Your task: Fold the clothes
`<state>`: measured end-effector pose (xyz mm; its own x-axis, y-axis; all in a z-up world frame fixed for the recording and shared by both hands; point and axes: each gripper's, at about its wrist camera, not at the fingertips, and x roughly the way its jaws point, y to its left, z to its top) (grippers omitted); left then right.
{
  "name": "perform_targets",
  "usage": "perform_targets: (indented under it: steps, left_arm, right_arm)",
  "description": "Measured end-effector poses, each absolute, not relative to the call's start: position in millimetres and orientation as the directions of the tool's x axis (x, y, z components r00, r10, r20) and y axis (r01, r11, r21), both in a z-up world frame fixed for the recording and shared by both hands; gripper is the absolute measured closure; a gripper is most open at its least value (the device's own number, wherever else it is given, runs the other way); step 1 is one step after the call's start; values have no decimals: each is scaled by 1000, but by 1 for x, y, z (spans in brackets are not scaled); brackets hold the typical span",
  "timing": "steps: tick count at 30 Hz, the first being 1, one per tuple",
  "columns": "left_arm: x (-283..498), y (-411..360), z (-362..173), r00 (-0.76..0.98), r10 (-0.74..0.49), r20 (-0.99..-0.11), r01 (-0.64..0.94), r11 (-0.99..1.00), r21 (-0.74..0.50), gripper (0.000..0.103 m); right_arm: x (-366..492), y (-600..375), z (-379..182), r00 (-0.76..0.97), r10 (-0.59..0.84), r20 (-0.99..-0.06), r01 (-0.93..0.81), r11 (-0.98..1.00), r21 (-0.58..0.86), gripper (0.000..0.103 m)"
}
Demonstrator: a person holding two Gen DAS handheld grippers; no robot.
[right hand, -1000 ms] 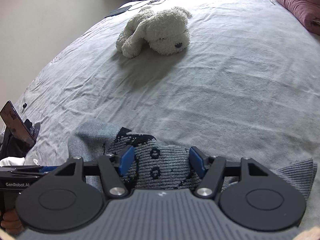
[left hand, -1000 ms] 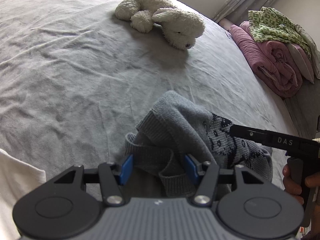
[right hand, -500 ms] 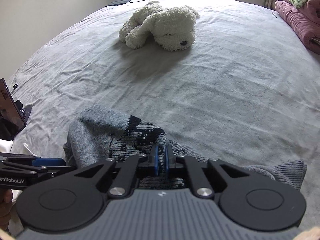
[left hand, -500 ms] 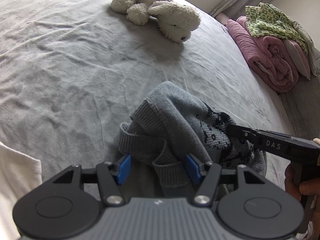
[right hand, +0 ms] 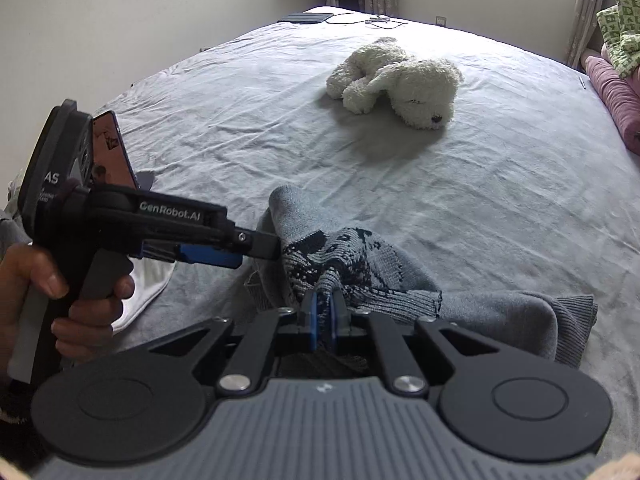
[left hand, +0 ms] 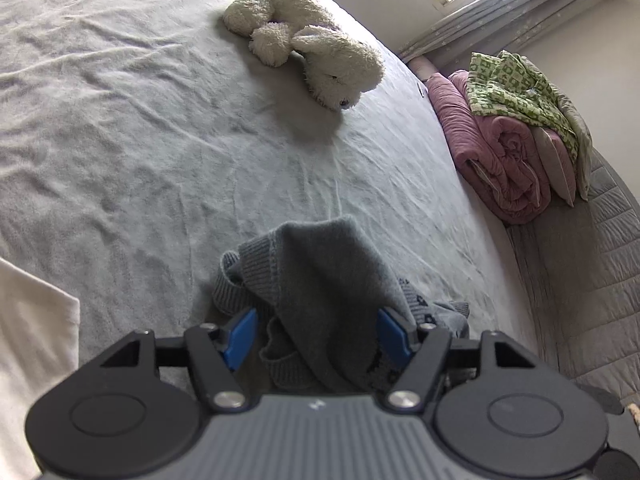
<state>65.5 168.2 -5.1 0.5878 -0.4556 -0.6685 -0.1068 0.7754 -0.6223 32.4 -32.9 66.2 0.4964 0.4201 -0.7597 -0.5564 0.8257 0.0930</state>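
Observation:
A grey knitted sweater (left hand: 320, 280) with a dark pattern lies bunched on the grey bed; it also shows in the right wrist view (right hand: 360, 264). My left gripper (left hand: 318, 338) is open, its blue pads on either side of the raised sweater fabric. In the right wrist view the left gripper (right hand: 256, 246) reaches in from the left and touches the sweater's edge. My right gripper (right hand: 324, 316) is shut on a fold of the patterned part of the sweater and holds it lifted off the bed.
A white plush dog (left hand: 312, 48) lies further up the bed, also in the right wrist view (right hand: 400, 80). Rolled pink bedding and a green patterned cloth (left hand: 516, 120) sit at the right edge. A white garment (left hand: 32, 340) lies at the left.
My right gripper closed on the sweater and has lifted it. My left gripper stayed open and moved closer over the raised fabric.

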Motion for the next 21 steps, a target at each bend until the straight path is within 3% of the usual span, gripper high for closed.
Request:
perform_targets:
  steps: [13,17,19,21]
  left_arm:
    - [65,173,-16,554,-407,-726,-160,804,-573,39]
    - [67,178,-21,548,-409,-730,-185,791,-583,43]
    - [68,178,-22,547,-404,-733,-190,793,-579,45]
    - [69,177,-23,542,-401,-738,-192,796,-574,45]
  right_arm:
    - [18,-17,-10,328,332,-884,-559,823,102,92]
    - [26,-21,11,326,363,-873,-558,819,132,83]
    - [31,-24,24,357,364,-860,-555,823,117,58]
    - [39,-28,35,404,352,-844,-544,835,87,53]
